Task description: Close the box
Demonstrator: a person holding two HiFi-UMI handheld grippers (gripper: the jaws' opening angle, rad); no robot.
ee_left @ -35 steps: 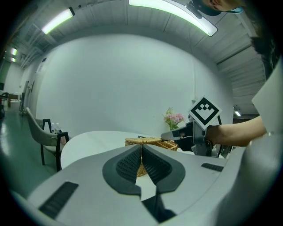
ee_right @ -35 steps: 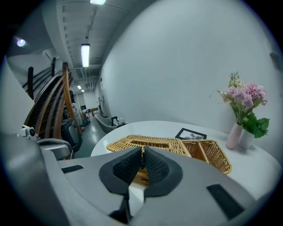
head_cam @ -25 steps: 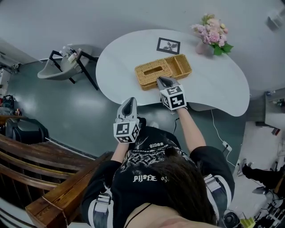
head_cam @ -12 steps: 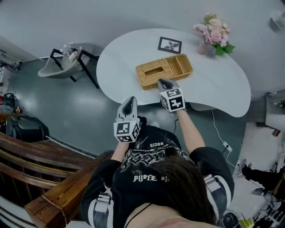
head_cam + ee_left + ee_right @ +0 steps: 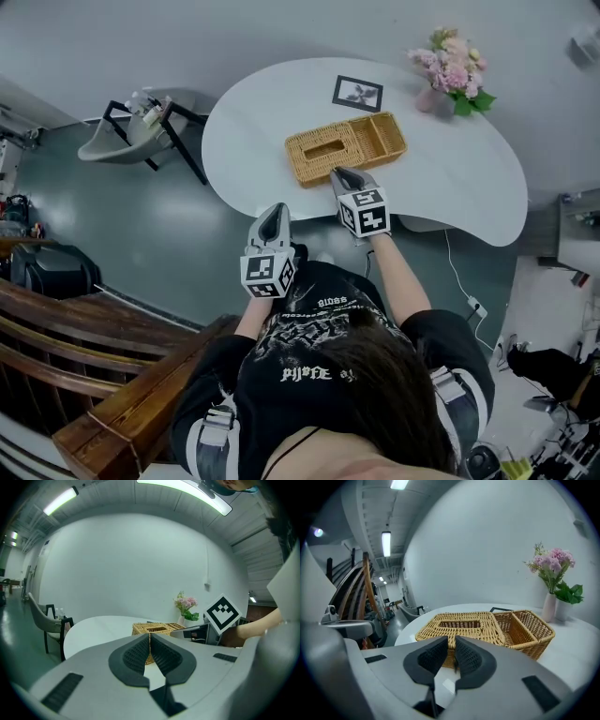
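A wicker box lies on the white table. Its flat slotted lid covers the left part, and the right compartment stands uncovered. My right gripper points at the box's near edge, just short of it. In the right gripper view the box fills the middle beyond the right gripper. Its jaws are opening, a narrow gap shows, and nothing is between them. My left gripper hangs off the table's near side, shut and empty, its pads touching at the left gripper tips.
A vase of pink flowers and a framed picture stand on the table behind the box. A grey chair is left of the table. A wooden railing runs at the lower left.
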